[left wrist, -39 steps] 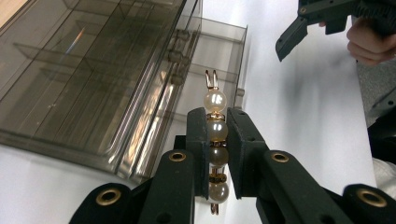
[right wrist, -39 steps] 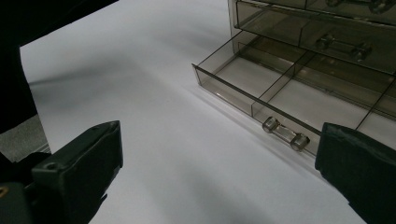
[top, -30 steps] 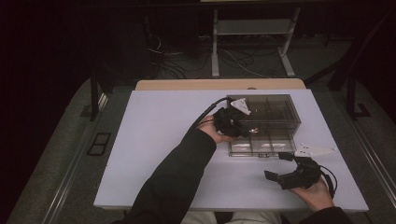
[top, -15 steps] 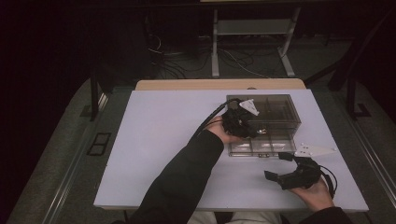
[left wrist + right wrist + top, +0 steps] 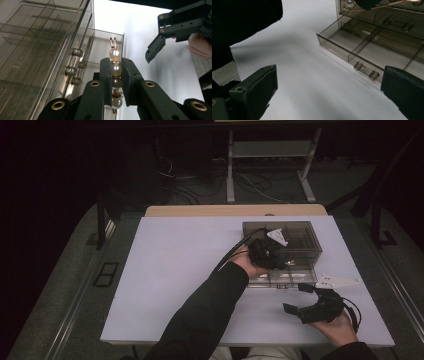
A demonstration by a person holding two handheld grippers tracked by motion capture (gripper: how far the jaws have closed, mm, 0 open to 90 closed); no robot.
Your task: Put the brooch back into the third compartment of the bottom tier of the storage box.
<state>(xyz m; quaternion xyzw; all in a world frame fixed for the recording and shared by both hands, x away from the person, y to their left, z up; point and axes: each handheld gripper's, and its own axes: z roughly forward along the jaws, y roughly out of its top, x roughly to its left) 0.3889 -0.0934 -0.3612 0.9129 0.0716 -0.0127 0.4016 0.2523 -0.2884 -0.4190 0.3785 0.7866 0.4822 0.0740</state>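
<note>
1. The pearl bracelet (image 5: 115, 75), a string of cream beads with gold links, sits at the centre of the left gripper view, pinched between the jaws of the left hand-held gripper (image 5: 116, 72), which is clenched on it.
2. Just beside it, at the left of that view, stands the clear drawer organizer (image 5: 282, 251); its bottom drawer (image 5: 362, 53) is pulled out and looks empty.
3. The right hand-held gripper (image 5: 305, 301) waits at the lower right of the high view, jaws spread, grasping nothing.
4. Everything rests on the white bench (image 5: 165, 270).
5. Judged so: the bracelet is picked up and the drawer opened; placing it inside and closing remain.
</note>
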